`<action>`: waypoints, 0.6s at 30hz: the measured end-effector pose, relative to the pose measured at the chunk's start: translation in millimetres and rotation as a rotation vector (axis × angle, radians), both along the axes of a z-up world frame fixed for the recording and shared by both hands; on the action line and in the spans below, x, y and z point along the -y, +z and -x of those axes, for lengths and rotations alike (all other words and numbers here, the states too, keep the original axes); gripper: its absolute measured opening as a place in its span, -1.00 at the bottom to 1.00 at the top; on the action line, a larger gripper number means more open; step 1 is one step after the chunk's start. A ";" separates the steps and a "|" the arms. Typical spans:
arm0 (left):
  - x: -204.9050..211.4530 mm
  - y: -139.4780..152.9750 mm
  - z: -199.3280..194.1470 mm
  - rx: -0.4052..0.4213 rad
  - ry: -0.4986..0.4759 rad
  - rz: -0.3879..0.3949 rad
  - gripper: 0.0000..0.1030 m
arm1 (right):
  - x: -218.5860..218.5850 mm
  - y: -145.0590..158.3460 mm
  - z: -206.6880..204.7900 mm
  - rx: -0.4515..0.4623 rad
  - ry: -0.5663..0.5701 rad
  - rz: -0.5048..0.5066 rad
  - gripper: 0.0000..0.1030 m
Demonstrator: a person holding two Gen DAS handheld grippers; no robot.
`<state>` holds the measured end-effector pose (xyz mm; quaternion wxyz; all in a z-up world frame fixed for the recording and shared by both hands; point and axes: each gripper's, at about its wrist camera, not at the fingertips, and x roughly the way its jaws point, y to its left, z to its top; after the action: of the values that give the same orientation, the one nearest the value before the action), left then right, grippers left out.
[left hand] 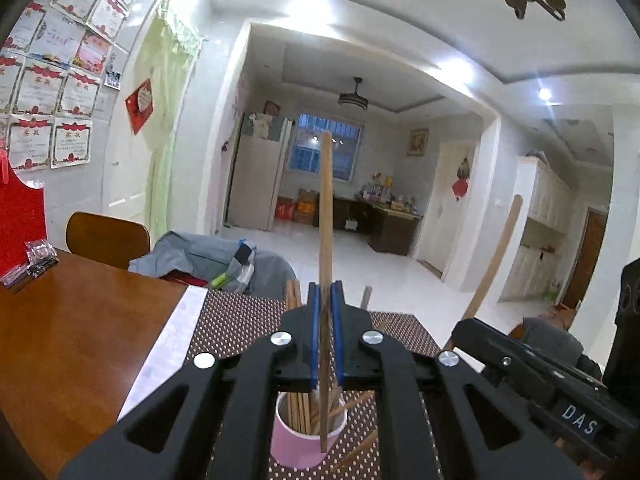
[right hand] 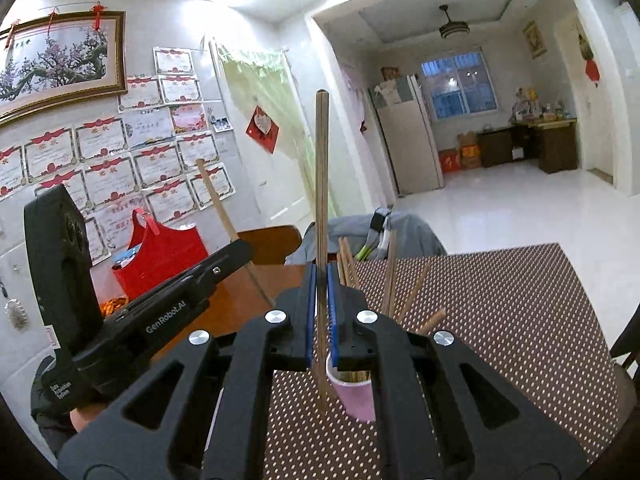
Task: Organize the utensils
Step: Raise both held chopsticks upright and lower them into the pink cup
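Observation:
A pink cup (left hand: 304,440) holding several wooden chopsticks stands on a brown dotted placemat (left hand: 240,324). My left gripper (left hand: 325,296) is shut on one upright chopstick (left hand: 325,208) whose lower end hangs over the cup. My right gripper (right hand: 321,276) is shut on another upright chopstick (right hand: 321,168), its lower end just left of the pink cup (right hand: 356,394) above the mat. The right gripper shows at the right of the left wrist view with its chopstick (left hand: 494,264). The left gripper shows at the left of the right wrist view with its chopstick (right hand: 218,200).
The placemat (right hand: 500,312) lies on a wooden table (left hand: 80,320). A red bag (right hand: 160,252) stands at the table's far left. A wooden chair (left hand: 106,238) and a chair draped with grey clothing (left hand: 208,260) stand behind the table.

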<state>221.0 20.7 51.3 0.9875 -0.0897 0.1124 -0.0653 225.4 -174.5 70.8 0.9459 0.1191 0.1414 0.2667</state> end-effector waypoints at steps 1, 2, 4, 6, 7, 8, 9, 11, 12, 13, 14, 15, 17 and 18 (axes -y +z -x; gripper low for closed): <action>0.5 0.7 -1.2 0.005 0.004 -0.001 -0.87 | -0.7 1.0 -1.5 0.006 -0.003 -0.004 -0.89; 0.3 0.9 -3.2 0.012 0.006 0.001 -0.87 | -1.2 1.7 -2.8 0.013 -0.008 -0.004 -0.89; -0.6 0.3 -6.8 0.022 0.012 0.007 -0.87 | -3.8 2.6 -5.5 0.031 -0.030 0.001 -0.89; -1.9 -2.5 -10.5 0.031 0.025 0.009 -0.87 | -5.0 2.3 -8.2 0.040 -0.047 0.004 -0.89; -2.9 -4.1 -13.5 0.028 0.021 0.015 -0.87 | -4.7 0.9 -9.6 0.042 -0.053 -0.003 -0.89; -4.1 -5.7 -16.0 0.025 0.020 0.025 -0.87 | -3.8 -1.4 -11.3 0.040 -0.054 -0.007 -0.89; -4.9 -7.6 -18.2 0.025 0.023 0.030 -0.87 | -4.6 -2.9 -13.0 0.036 -0.053 -0.011 -0.89; -6.8 -12.0 -21.7 0.024 0.030 0.035 -0.87 | -5.5 -6.4 -14.6 0.035 -0.063 -0.012 -0.89; -7.8 -13.9 -23.5 0.027 0.029 0.042 -0.87 | -5.3 -8.4 -15.4 0.038 -0.075 -0.010 -0.89; -8.3 -14.9 -25.8 0.025 0.032 0.042 -0.87 | -4.9 -10.3 -16.2 0.040 -0.082 -0.012 -0.89; -8.8 -15.9 -27.0 0.027 0.034 0.042 -0.87 | -4.2 -11.4 -17.4 0.039 -0.086 -0.015 -0.89; -8.6 -16.7 -26.8 0.035 0.035 0.041 -0.87 | -4.6 -12.6 -19.6 0.038 -0.091 -0.014 -0.89; -8.1 -19.5 -28.4 0.045 0.048 0.028 -0.87 | -3.8 -13.4 -20.7 0.043 -0.105 -0.010 -0.89; -7.4 -20.6 -29.1 0.048 0.048 0.021 -0.87 | -3.5 -14.2 -20.8 0.048 -0.114 -0.004 -0.89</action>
<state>250.1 28.1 30.7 0.9902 -0.1011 0.0857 -0.0448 246.2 -171.0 56.6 0.9625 0.1225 0.1110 0.2153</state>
